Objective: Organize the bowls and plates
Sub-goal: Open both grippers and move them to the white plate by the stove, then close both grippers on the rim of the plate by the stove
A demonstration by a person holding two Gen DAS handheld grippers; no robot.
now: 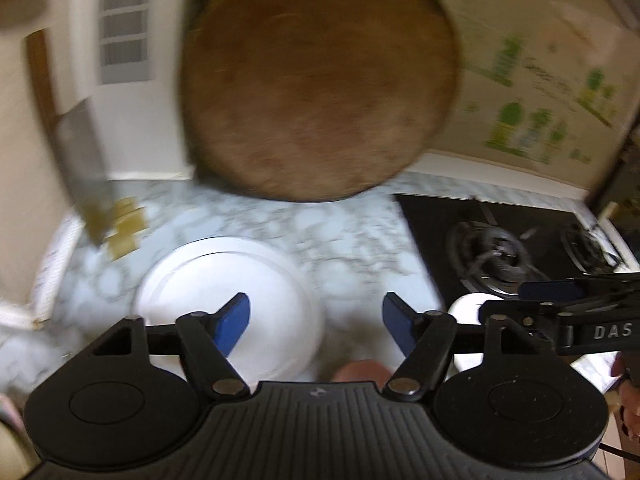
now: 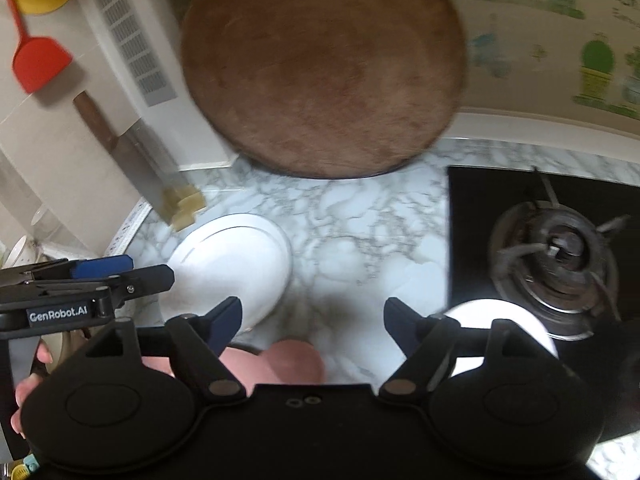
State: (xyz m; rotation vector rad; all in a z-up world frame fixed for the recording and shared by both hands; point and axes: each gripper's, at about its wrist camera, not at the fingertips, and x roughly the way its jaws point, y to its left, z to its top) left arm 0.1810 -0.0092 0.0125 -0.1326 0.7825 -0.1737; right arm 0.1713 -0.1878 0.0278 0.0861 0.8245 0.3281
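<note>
Left gripper [image 1: 316,322]: blue pads apart, nothing between; round white ceramic plate [image 1: 228,280] lies empty on the grey-veined marble counter [image 1: 352,232] under its left pad. Right gripper [image 2: 313,322]: likewise apart, empty; small white bowl [image 2: 500,320] beneath its right pad, contents indiscernible. Ahead: round brown wooden board [image 2: 324,68] leaning on wall, black gas hob [image 2: 556,248] right.

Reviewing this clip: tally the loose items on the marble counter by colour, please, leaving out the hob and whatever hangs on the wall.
White: 2, the plate and the smaller dish by the hob.
Pink: 1, the bowl, partly hidden.
Brown: 1, the round board leaning against the wall.
Total: 4
</note>
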